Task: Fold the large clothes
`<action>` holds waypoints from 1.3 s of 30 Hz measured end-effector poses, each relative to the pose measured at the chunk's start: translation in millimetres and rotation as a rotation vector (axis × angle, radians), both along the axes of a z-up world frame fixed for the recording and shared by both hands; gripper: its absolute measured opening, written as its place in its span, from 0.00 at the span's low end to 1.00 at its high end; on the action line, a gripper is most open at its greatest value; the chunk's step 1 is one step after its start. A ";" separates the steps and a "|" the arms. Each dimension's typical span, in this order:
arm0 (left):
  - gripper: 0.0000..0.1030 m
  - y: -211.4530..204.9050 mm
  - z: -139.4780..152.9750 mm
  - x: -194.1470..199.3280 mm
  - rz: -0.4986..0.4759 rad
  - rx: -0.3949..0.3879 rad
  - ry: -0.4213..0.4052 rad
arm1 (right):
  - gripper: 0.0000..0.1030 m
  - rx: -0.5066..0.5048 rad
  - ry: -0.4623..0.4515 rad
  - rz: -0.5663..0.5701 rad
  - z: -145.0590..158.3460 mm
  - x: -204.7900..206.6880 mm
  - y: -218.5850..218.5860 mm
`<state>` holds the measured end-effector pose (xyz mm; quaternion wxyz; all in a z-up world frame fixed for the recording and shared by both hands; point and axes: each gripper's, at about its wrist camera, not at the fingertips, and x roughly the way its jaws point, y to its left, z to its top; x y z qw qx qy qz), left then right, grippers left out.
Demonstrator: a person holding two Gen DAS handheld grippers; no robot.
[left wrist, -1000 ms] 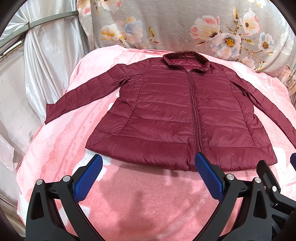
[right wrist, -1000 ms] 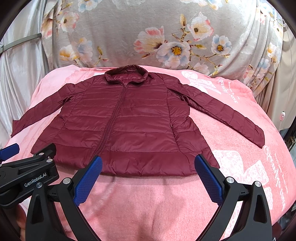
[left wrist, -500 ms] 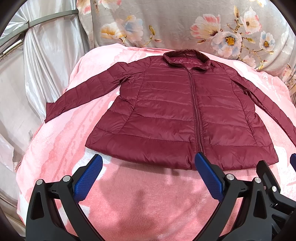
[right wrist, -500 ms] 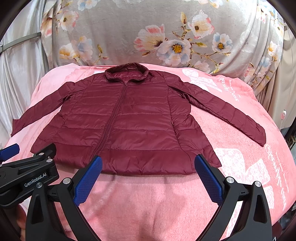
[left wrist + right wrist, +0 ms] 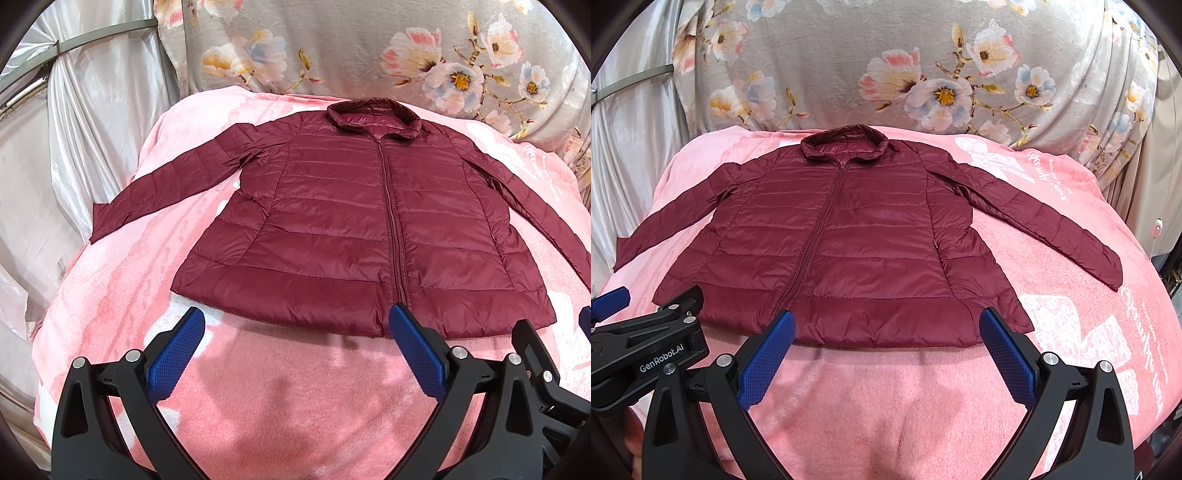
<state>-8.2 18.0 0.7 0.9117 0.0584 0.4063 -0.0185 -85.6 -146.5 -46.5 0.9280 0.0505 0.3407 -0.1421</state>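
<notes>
A dark red quilted jacket (image 5: 351, 221) lies flat and zipped on a pink blanket (image 5: 122, 295), collar at the far side, both sleeves spread outward. It also shows in the right wrist view (image 5: 849, 240). My left gripper (image 5: 295, 332) is open and empty, hovering just in front of the jacket's hem near the zipper. My right gripper (image 5: 886, 332) is open and empty, just in front of the hem's right half. The left gripper's body (image 5: 646, 350) shows at the left of the right wrist view.
The pink blanket (image 5: 1089, 332) covers a raised surface whose edges drop away left and right. A grey floral cloth (image 5: 923, 74) hangs behind it. Silvery curtains (image 5: 74, 129) hang at the left.
Both grippers have drifted slightly, so the jacket sits a little higher in the views. Nothing was grasped and the jacket has not moved.
</notes>
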 end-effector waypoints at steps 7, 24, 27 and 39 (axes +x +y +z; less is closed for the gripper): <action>0.94 0.1 -0.5 -0.3 0.000 0.000 0.001 | 0.95 0.001 0.001 0.000 -0.7 1.1 -1.0; 0.94 -10.0 -15.6 17.4 0.000 0.016 0.051 | 0.95 0.059 0.052 0.020 -15.3 19.6 -12.0; 0.95 -5.9 -19.2 27.9 0.005 -0.023 0.080 | 0.95 0.137 0.083 0.047 -26.0 30.1 -25.5; 0.95 22.6 -42.8 85.4 0.097 -0.045 0.113 | 0.95 0.448 -0.014 -0.538 -54.1 16.6 -276.1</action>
